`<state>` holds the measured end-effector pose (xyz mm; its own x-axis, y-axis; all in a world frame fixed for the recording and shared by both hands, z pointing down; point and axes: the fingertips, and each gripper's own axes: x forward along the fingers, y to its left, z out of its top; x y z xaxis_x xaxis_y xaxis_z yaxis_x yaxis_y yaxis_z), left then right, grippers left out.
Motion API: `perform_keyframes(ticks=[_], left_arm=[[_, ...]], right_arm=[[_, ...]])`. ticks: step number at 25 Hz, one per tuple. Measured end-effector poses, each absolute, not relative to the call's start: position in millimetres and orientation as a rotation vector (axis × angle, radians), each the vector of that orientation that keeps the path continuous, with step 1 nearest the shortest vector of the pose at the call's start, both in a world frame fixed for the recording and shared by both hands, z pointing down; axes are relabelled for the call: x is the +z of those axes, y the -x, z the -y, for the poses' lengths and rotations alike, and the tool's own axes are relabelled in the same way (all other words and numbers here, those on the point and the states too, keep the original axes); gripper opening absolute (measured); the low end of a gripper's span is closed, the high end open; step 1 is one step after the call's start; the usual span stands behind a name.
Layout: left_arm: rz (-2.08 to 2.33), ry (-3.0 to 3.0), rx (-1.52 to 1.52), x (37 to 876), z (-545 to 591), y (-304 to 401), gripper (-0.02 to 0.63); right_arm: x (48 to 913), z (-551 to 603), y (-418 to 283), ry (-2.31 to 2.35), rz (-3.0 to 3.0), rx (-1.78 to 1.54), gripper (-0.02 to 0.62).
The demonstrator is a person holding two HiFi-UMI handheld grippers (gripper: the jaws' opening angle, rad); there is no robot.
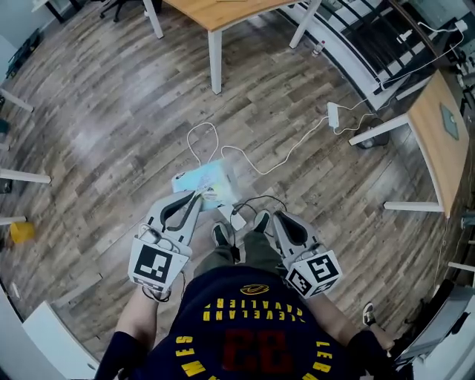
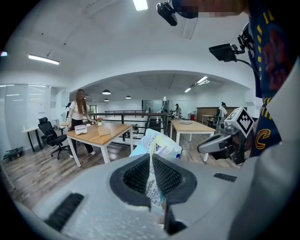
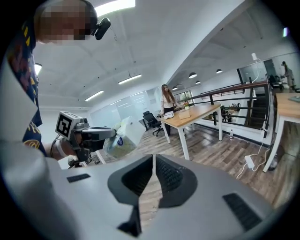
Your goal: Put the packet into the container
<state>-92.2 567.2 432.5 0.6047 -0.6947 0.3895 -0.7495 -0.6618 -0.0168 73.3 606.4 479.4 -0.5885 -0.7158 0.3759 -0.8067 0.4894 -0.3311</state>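
Pale blue plastic is showing between the left gripper's (image 2: 151, 174) clenched jaws. They are grasping the packet (image 2: 161, 144), which is sticking out ahead of them toward the wooden table (image 1: 223, 11). The right gripper's (image 3: 153, 177) jaws are pressing together on nothing. Both grippers are hanging over the plank floor (image 1: 111, 133), well apart from that table.

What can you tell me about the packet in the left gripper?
The packet is a flat, pale blue-and-white pouch with small print, seemingly thin glossy plastic, slightly crumpled. The left gripper is shut on one edge, so the rest sticks out past the jaws, held in the air over the wood floor. Nothing else touches it; the right gripper, shut and empty, is apart from it.
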Motion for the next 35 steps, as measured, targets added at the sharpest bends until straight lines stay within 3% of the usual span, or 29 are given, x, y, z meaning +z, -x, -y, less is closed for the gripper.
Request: perform_keyframes(ticks=[4, 19, 35], left_arm=[[1.195, -2.738, 0.561, 431, -572, 105, 0.019], [1.130, -2.796, 0.616, 428, -565, 96, 0.018], [1.221, -2.699, 0.705, 438, -459, 25, 0.018]], right_arm=[[468, -605, -56, -1.345, 2.568, 0.686, 0.057], [441, -577, -11, -1.240, 2.696, 0.538, 0.091], [438, -455, -61, -1.042, 2.810, 0.525, 0.091]])
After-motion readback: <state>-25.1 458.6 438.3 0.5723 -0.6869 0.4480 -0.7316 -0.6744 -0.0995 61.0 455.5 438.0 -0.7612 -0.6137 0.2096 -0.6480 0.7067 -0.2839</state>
